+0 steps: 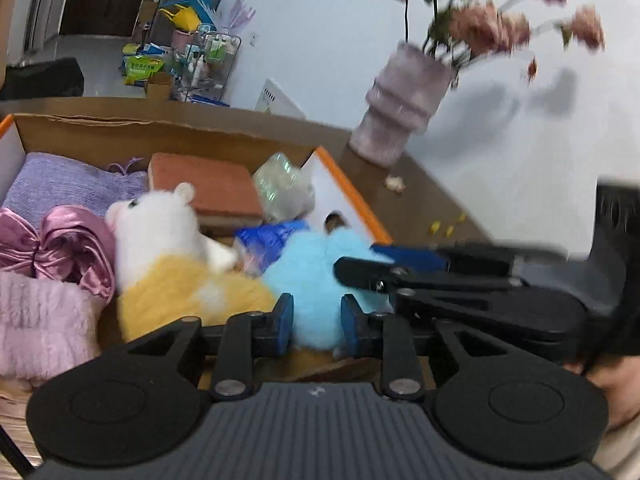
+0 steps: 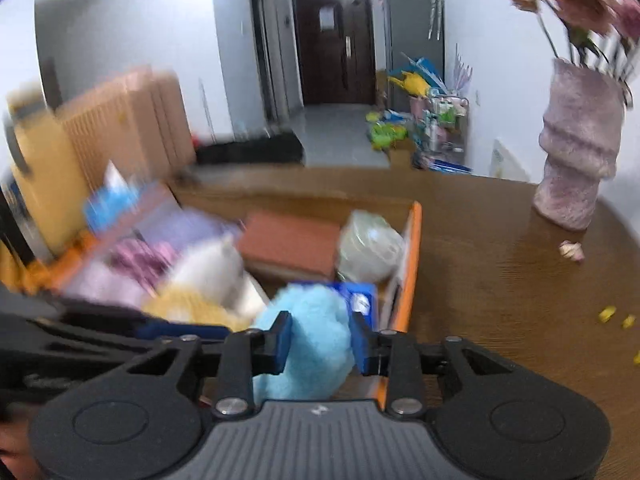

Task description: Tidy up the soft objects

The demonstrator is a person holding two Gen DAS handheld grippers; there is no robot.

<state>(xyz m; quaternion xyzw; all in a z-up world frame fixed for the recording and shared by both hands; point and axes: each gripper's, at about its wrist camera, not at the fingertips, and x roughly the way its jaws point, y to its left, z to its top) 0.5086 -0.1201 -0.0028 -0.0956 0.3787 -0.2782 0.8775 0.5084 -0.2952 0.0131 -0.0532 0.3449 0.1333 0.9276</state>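
Observation:
A fluffy light-blue plush [image 1: 310, 280] lies at the near right corner of an open cardboard box [image 1: 160, 126] with orange-edged flaps. Both grippers are at it. My left gripper [image 1: 316, 318] has its blue pads on either side of the plush, partly closed around it. My right gripper [image 2: 320, 342] also has its pads against the plush [image 2: 310, 336]; in the left wrist view it [image 1: 360, 268] reaches in from the right. A white and yellow plush toy [image 1: 168, 248], pink satin cloth [image 1: 68, 248], a pink fuzzy item [image 1: 36, 320], lilac knit [image 1: 60, 184] and a brown sponge block [image 1: 208, 188] fill the box.
The box stands on a brown wooden table [image 2: 500, 280]. A pink fuzzy vase [image 2: 576, 148] with pink flowers stands at the table's far right by the wall. A small shell-like scrap [image 2: 572, 250] and yellow bits [image 2: 608, 314] lie on the table. A crumpled clear bag [image 2: 370, 246] is in the box.

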